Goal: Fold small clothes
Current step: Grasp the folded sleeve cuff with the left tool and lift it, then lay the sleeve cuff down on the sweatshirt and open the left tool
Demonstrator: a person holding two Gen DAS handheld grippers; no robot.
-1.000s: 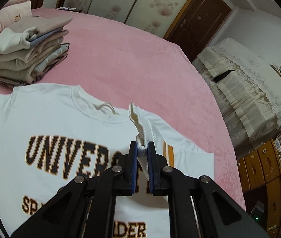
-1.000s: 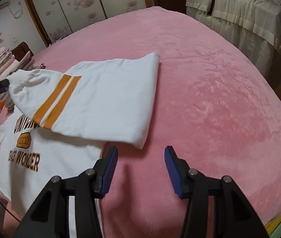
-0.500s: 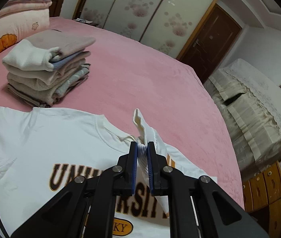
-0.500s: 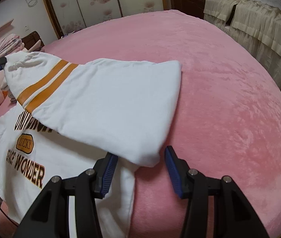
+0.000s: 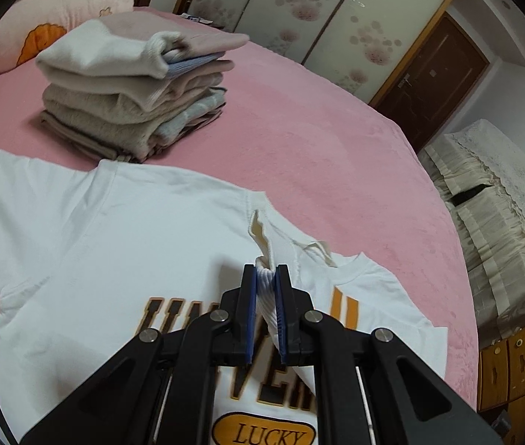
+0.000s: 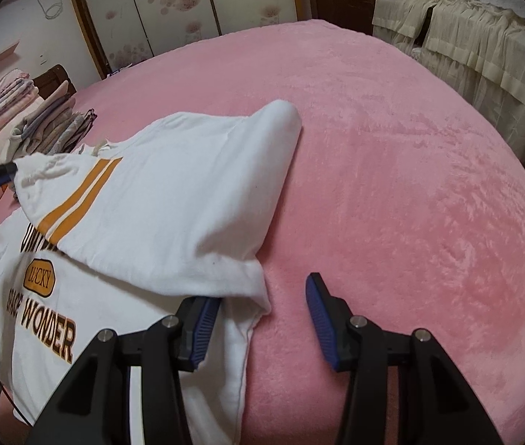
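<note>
ribbed cuff (image 5: 266, 293) pinched in left hand-held gripper (image 5: 266, 278) | right hand-held gripper (image 6: 264, 298) spread over plush pink bedspread (image 6: 392, 170)

My left gripper (image 5: 265, 278) is matt black plastic with ribbed blue pads and steel screws. The sweatshirt (image 5: 114, 230) is smooth white cotton; beyond it, fuzzy knits in the stack (image 5: 132, 85). The bed (image 6: 392, 148) wears plush pink fleece.

"LUCKY" in an orange badge and "WONDER" below it on the white sweatshirt (image 6: 121, 337)
</note>
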